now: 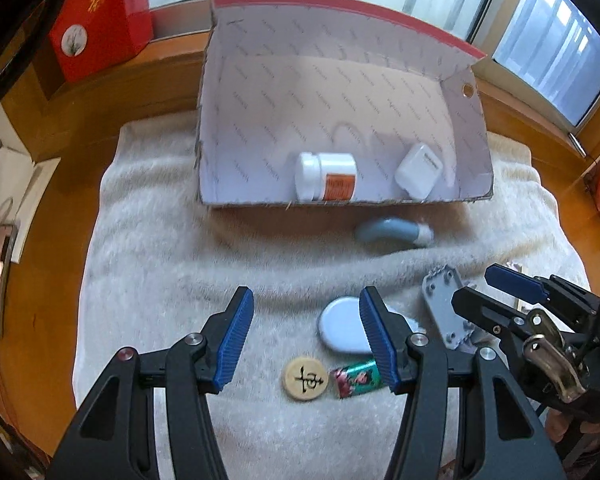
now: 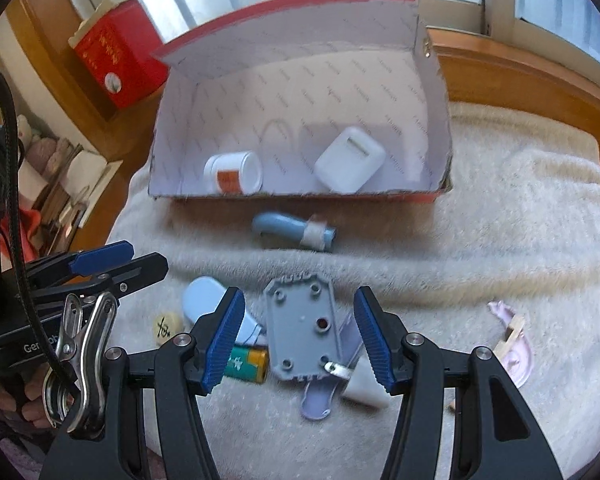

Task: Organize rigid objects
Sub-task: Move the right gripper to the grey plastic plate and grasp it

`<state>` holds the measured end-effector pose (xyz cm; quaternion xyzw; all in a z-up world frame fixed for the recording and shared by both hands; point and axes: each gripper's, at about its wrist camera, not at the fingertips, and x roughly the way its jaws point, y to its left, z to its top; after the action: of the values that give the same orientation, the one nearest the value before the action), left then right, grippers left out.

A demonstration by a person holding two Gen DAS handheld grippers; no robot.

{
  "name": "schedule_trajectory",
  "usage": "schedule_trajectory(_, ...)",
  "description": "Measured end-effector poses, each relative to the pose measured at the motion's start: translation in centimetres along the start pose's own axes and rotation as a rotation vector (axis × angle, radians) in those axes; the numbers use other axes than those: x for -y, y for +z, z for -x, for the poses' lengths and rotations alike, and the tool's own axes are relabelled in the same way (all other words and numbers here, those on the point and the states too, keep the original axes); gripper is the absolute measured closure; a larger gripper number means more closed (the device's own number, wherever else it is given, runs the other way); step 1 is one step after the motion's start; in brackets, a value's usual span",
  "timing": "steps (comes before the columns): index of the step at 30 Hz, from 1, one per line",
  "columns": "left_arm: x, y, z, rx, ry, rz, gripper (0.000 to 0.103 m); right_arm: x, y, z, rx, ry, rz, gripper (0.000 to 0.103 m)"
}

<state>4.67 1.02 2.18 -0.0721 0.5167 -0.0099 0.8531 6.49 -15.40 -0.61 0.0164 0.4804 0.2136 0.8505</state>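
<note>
The open cardboard box (image 1: 340, 92) is sitting at the far end of a cream fleece blanket (image 1: 160, 264) that is covering a wooden table (image 1: 60, 216), and everything else is lying in relation to it. Inside the box, against its near wall, a white pill bottle (image 1: 325, 177) with an orange label is lying on its side, and a white square case (image 1: 418, 170) is resting towards the box's right corner. Just outside the near wall, a curved blue tube (image 2: 292, 230) with a pale band is lying on the blanket.

Further from the box, near the cameras, a loose group is waiting: a grey plastic plate (image 2: 304, 334) with screw holes, a pale blue oval case (image 1: 344, 326), a round wooden game piece (image 1: 305, 378) with a black character, and a green battery (image 1: 356, 378) touching that piece. A lilac part is poking out from under the grey plate.

The left hand-held gripper (image 1: 306, 334) is hovering over the blanket with its blue pads standing moderately apart and nothing between them; the oval case is lying below its right pad. The right hand-held gripper (image 2: 298, 336) is likewise standing half open and empty, framing the grey plate from above. Whether either is touching anything below cannot be told. A red carton (image 1: 100, 16) is standing left of the box by the window.
</note>
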Motion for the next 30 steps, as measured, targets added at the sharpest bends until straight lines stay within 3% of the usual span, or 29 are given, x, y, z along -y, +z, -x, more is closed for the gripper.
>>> schedule_trajectory(30,-2.6,-2.9,-0.1,-0.041,0.009,0.056,0.048,-1.0,-0.6,-3.0,-0.050,-0.044,0.015,0.045)
